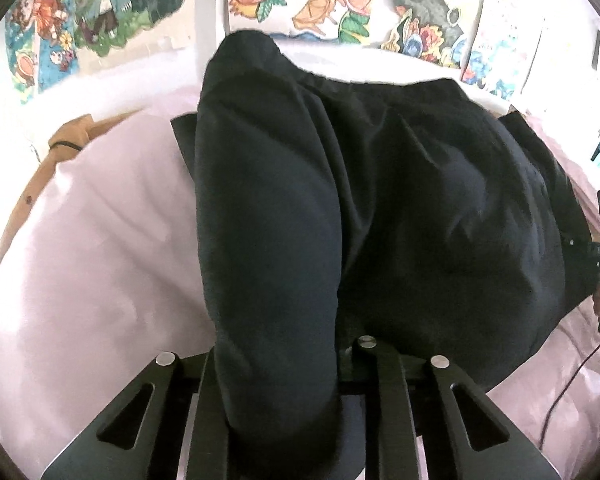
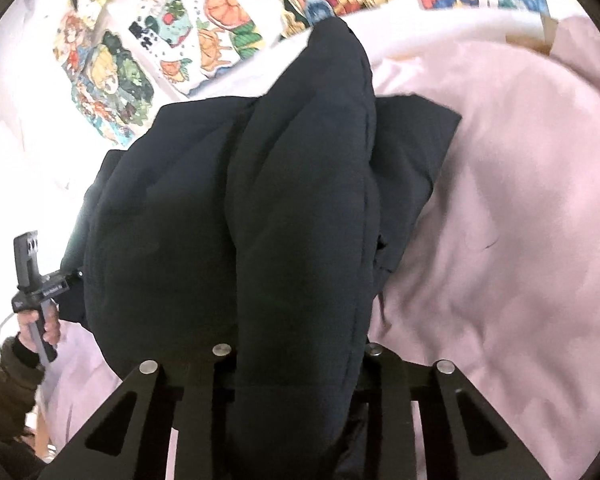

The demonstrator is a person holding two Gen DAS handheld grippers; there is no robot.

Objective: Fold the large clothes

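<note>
Left gripper [image 1: 277, 364]: jaws closed around a thick roll of the dark navy garment [image 1: 380, 200], fabric bunched between the two fingers and bulging up over them. Right gripper [image 2: 295, 364]: same story, jaws clamped on another padded fold of that garment [image 2: 187, 220], cloth filling the gap between the fingers.

Garment sits on the pink bed cover [image 1: 99, 260], roughly mid-bed. It reaches from the near edge, where both grippers hold it, toward the wall side. Looks padded or quilted; a seam line runs down the gripped fold in the right wrist view.

View differences:
- Left wrist view: wide flat spread of the garment to the right of the gripped roll, plus a tan cloth [image 1: 65, 140] poking out at the cover's far left edge. The right gripper's handle shows at the right border, partly cut off, with a black cable [image 1: 572, 376] trailing over the cover.
- Right wrist view: the person's left hand [image 2: 43, 328] on the other gripper's handle, dark sleeve below it, at the garment's left edge. Also a flat square panel of the garment lying on the bed cover [image 2: 520, 200] right of the gripped fold, which the left view doesn't show.

Both views: colourful illustrated posters [image 1: 300, 0] on the white wall behind the bed; same posters [image 2: 159, 48] appear tilted in the right view.
</note>
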